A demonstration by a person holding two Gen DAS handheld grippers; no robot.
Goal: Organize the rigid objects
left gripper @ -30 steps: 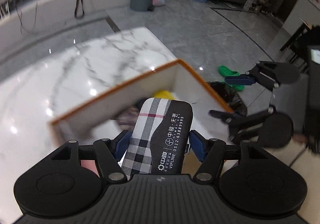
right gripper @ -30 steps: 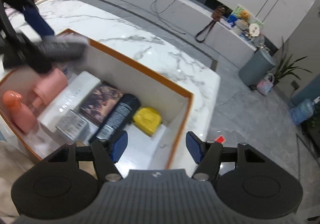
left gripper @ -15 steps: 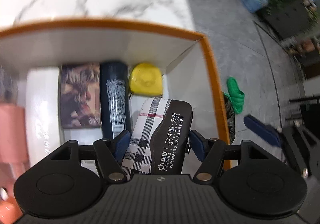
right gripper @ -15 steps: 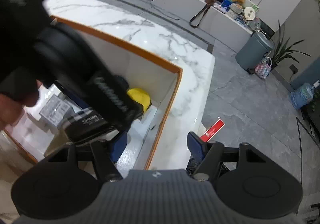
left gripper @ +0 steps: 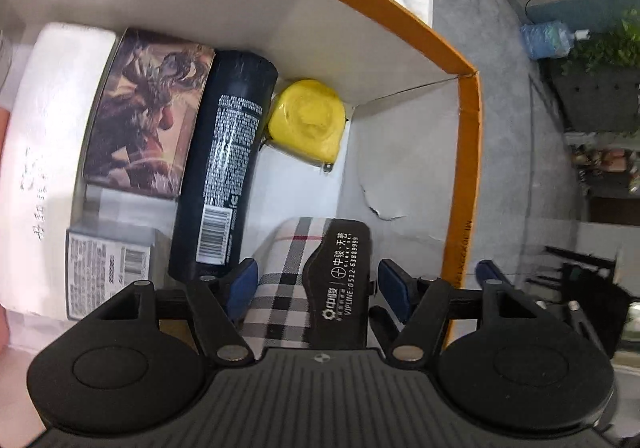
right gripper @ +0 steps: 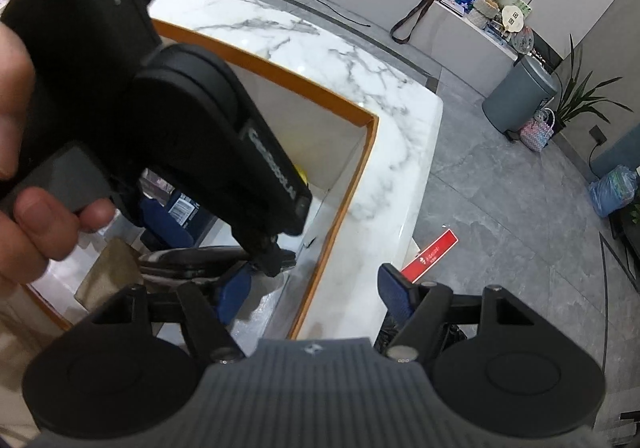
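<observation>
We are now lowering the left tool [left gripper: 314,284], gripping the plaid-and-black case [left gripper: 308,276], into the orange-rimmed box [left gripper: 466,167]; earlier it was above.

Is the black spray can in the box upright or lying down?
Lying down. The black spray can rests on its side on the box floor, label and barcode facing up, between the picture box and the yellow tape measure.

The left gripper [left gripper: 314,284] clamps a plaid case [left gripper: 308,280] over the orange-rimmed box [left gripper: 468,175], just beside a black spray can [left gripper: 226,163] and near a yellow tape measure [left gripper: 306,119].
</observation>
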